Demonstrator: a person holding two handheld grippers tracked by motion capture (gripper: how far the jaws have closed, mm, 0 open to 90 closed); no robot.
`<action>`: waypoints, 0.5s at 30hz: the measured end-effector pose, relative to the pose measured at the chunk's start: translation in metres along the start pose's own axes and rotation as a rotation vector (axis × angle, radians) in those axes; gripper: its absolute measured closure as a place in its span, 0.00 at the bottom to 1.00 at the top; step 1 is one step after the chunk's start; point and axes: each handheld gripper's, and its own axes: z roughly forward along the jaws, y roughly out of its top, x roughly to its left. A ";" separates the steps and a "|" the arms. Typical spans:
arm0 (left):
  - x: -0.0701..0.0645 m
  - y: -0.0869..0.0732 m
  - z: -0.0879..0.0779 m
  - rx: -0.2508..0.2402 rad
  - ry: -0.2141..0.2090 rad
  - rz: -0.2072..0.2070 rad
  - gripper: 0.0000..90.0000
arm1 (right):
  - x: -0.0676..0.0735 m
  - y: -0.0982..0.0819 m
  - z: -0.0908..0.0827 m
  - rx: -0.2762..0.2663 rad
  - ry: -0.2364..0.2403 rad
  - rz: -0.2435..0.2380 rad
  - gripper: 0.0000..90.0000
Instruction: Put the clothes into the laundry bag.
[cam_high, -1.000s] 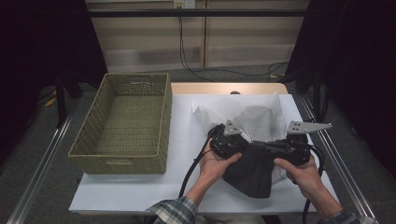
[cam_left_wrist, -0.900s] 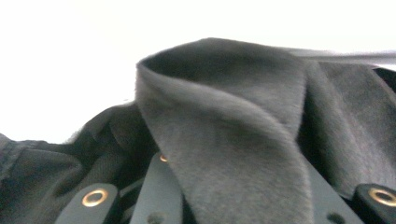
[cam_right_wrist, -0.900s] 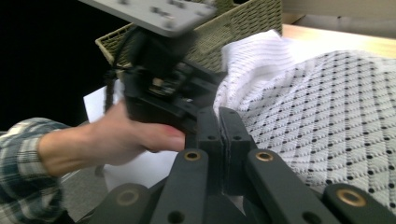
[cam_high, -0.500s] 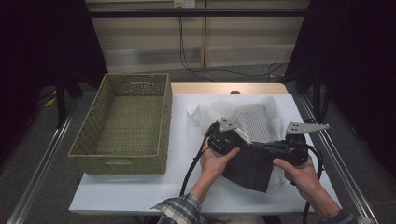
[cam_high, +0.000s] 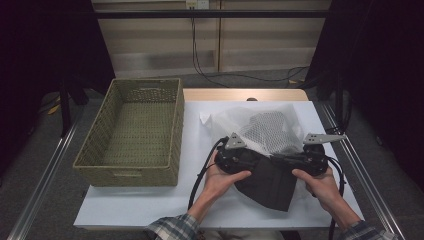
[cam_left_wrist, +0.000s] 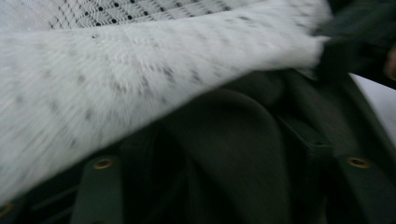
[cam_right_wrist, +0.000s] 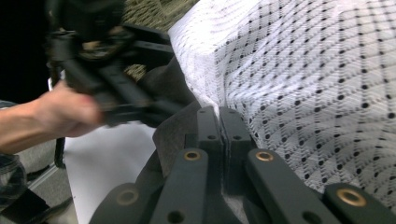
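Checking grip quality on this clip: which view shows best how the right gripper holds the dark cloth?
The right gripper view: the right gripper has its jaws closed together on an edge of the dark cloth, beside the white mesh fabric. The high view shows the cloth's whole spread on the table, the pinch unclear. The left gripper view shows blurred dark folds.

Matt dark cloth (cam_high: 272, 182), white mesh fabric (cam_high: 270, 131), woven wicker basket (cam_high: 135, 167).

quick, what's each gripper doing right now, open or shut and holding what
Left gripper: jaws just opened, spread around the dark cloth, not pressing it.
Right gripper: shut on the white mesh fabric edge.
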 end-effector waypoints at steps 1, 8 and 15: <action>0.000 -0.001 -0.006 0.004 -0.009 0.012 0.36 | 0.000 0.000 0.000 0.001 -0.003 -0.002 0.98; -0.002 -0.015 -0.013 0.080 -0.064 0.023 0.22 | 0.001 0.002 0.002 0.004 -0.010 -0.006 0.98; -0.018 -0.022 0.013 0.090 -0.086 0.034 0.19 | 0.001 0.004 0.004 0.003 -0.010 -0.009 0.98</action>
